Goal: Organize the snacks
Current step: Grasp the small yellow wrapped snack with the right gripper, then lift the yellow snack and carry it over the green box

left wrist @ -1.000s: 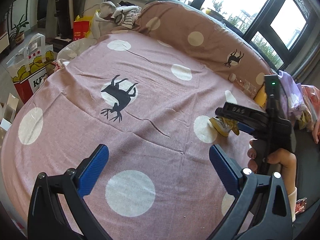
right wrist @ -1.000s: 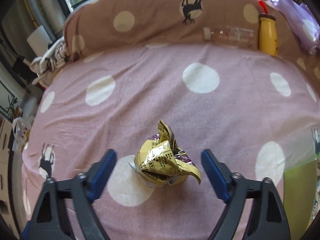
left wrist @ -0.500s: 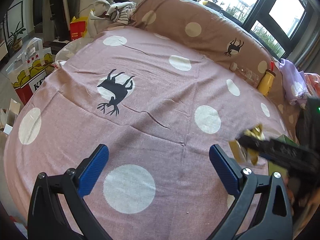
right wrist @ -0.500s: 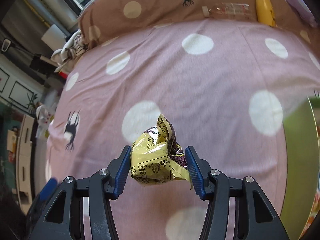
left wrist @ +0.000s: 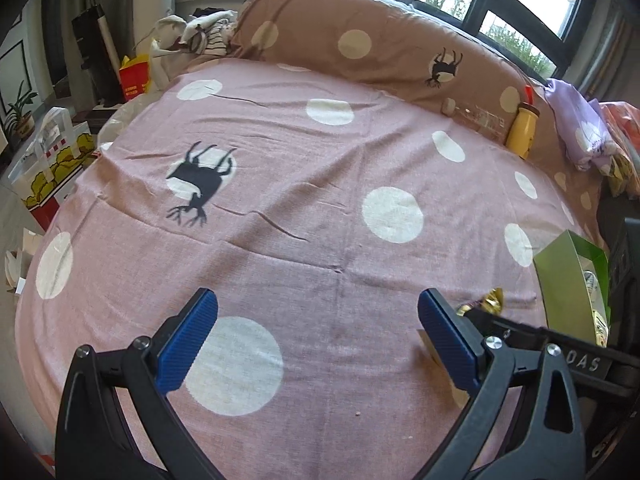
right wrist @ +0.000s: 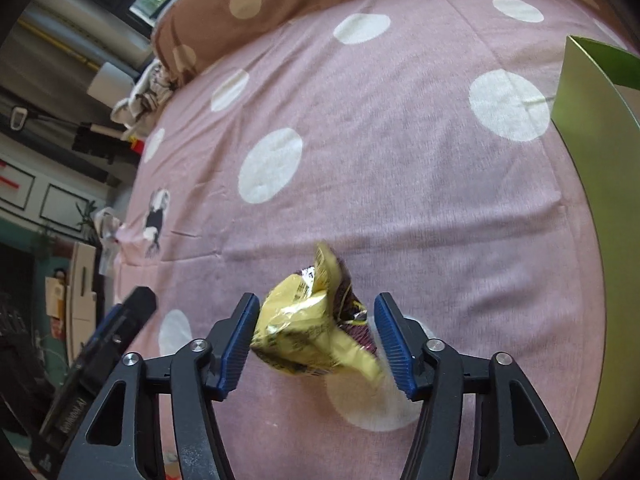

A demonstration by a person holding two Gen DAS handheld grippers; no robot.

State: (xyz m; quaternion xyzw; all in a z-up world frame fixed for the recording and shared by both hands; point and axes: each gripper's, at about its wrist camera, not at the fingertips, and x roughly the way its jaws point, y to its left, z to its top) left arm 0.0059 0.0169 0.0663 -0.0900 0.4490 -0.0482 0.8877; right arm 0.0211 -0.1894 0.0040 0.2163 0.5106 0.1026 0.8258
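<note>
A crumpled yellow snack packet [right wrist: 316,328] sits between the pads of my right gripper [right wrist: 316,340], above the pink spotted bedspread [right wrist: 360,160]. The jaws are opening; the right pad stands clear of the packet, which looks blurred and loose. A green box [right wrist: 592,140] stands just to the right. In the left wrist view the same green box [left wrist: 568,280] is at the right edge, with the packet's tip [left wrist: 490,300] and my right gripper's arm [left wrist: 520,332] beside it. My left gripper [left wrist: 318,340] is open over the bedspread, nothing between its fingers.
A yellow bottle [left wrist: 524,128] and a clear plastic bottle [left wrist: 476,118] lean against the brown spotted headboard cushion [left wrist: 360,44]. A purple cloth [left wrist: 580,132] lies at the right. A fast-food paper bag [left wrist: 48,168] and a red bag [left wrist: 134,80] stand off the bed's left side.
My right gripper shut on the yellow packet, lifted it and carried it toward the green box; now its jaws have widened again. The left gripper drifted slightly and stayed open.
</note>
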